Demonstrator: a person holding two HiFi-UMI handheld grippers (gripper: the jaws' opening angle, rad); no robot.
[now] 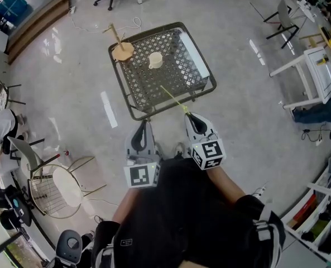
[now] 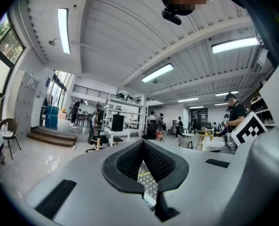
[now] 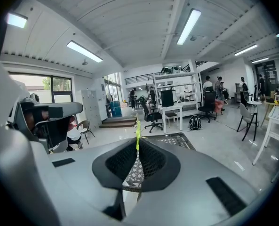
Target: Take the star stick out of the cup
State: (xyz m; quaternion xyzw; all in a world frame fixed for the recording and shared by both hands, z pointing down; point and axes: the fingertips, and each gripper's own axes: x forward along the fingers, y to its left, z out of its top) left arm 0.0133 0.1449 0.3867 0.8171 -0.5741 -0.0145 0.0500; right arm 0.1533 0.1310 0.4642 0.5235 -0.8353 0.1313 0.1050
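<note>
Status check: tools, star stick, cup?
Right tool shut on star stick, stick clear of cup. Left tool shut, empty. Nothing in the way.

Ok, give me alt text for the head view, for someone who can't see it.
Seen from above, the right gripper holds a thin yellow-green stick apart from the white cup, which stands on a dark mesh table beside a round wooden stand. The left gripper hangs shut and empty next to it, over a grey floor.
</note>
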